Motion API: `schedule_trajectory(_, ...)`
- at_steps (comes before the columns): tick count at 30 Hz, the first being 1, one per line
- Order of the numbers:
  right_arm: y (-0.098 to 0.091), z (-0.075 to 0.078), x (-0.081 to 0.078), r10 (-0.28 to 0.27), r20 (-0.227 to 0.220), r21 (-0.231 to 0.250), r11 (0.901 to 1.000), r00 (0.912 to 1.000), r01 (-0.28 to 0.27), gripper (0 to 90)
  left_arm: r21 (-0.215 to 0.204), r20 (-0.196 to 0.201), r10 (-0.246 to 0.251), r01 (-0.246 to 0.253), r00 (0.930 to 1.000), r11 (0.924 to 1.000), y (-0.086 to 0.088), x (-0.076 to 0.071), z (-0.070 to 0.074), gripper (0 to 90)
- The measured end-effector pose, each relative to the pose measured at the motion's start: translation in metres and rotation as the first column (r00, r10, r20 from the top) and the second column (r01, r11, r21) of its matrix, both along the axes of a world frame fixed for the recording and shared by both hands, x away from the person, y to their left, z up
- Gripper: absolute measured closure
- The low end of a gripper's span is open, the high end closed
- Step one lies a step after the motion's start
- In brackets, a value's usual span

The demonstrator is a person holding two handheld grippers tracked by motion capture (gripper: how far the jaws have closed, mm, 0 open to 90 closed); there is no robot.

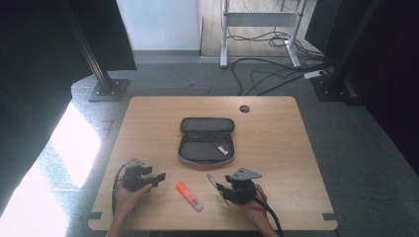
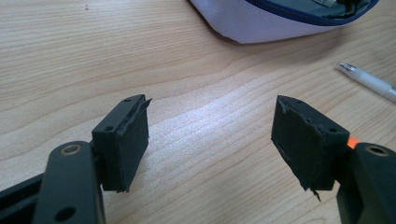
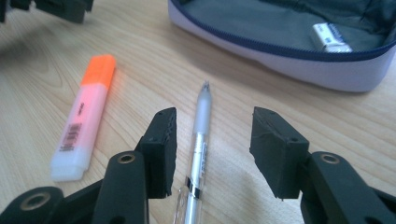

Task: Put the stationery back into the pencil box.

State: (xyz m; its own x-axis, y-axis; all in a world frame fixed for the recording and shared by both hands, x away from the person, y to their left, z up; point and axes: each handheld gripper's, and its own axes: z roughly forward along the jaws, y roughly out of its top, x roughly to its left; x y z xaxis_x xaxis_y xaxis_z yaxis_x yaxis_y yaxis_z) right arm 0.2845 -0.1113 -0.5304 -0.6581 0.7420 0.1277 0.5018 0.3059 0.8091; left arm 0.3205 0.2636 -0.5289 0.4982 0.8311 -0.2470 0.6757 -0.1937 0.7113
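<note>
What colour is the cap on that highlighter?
Bright orange, on a pale pink highlighter; the right gripper view shows it best.

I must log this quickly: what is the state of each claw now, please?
Left claw: open, holding nothing.
Right claw: open, with the pen lying between its jaws, not gripped yet.

My table (image 1: 276,148) was a light wooden one with rounded corners and a round cable hole (image 1: 244,108) near the far edge. Sitting right on it, about in the middle, was an open pencil case (image 1: 206,140), grey inside with a blue zipper line and a pale outer shell. Closer to me lay an orange highlighter (image 1: 189,196) with a pinkish-white body, and just to its right a clear pen (image 1: 214,184), both flat on the wood and not touching each other.
</note>
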Motion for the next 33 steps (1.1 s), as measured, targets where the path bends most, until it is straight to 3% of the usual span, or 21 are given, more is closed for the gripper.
schedule_trajectory(20,0.018,-0.016,0.001,0.019,-0.036,-0.080,0.9965,0.9992,-0.022,58.8,0.004,-0.001,0.003,-0.003,1.0000,1.0000,0.001,0.000,0.000,28.0)
schedule_trajectory(33,0.021,-0.018,-0.001,0.018,-0.019,-0.139,0.9900,0.9996,-0.021,66.8,0.004,0.000,0.004,-0.004,1.0000,1.0000,0.002,0.000,0.000,28.0)
